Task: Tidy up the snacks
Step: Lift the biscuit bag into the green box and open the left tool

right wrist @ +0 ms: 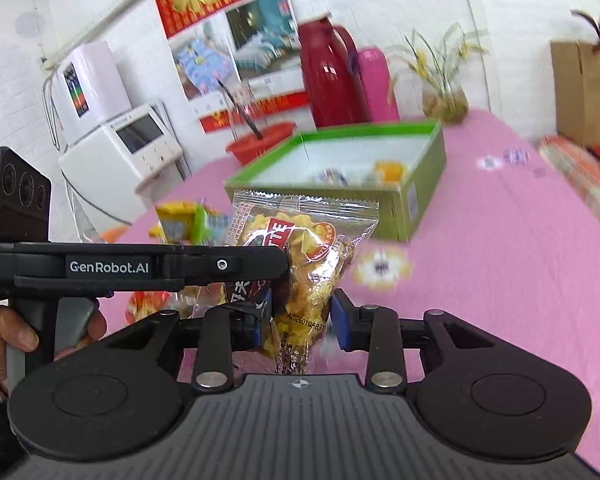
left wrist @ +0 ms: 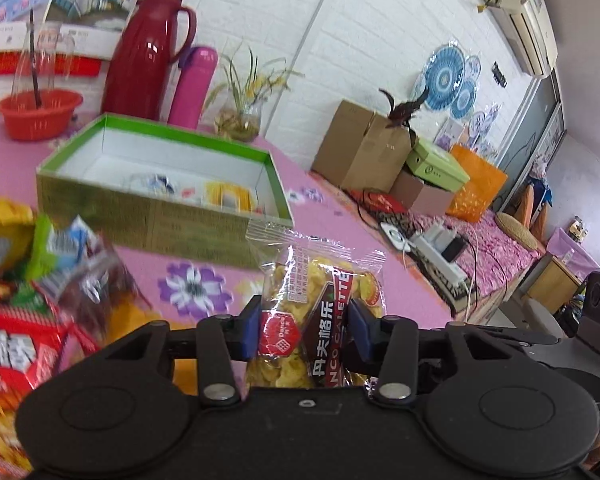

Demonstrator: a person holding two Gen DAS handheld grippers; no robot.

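Holding one clear snack bag [left wrist: 308, 300] up off the pink counter [left wrist: 340, 216], both your jaws squeeze it. Your left gripper [left wrist: 303, 330] view shows a snack pile [left wrist: 32, 288] close by. Your right gripper [right wrist: 300, 318] view shows your left hand [right wrist: 16, 332] and a white machine [right wrist: 112, 140]. Behind stands the green box [right wrist: 416, 200], with a few snacks inside.

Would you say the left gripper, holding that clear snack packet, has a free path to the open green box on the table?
Probably yes. The left gripper is shut on the snack packet, and the green box lies just ahead, top open and mostly bare inside. Only pink tablecloth lies between; the snack pile sits off to the left.
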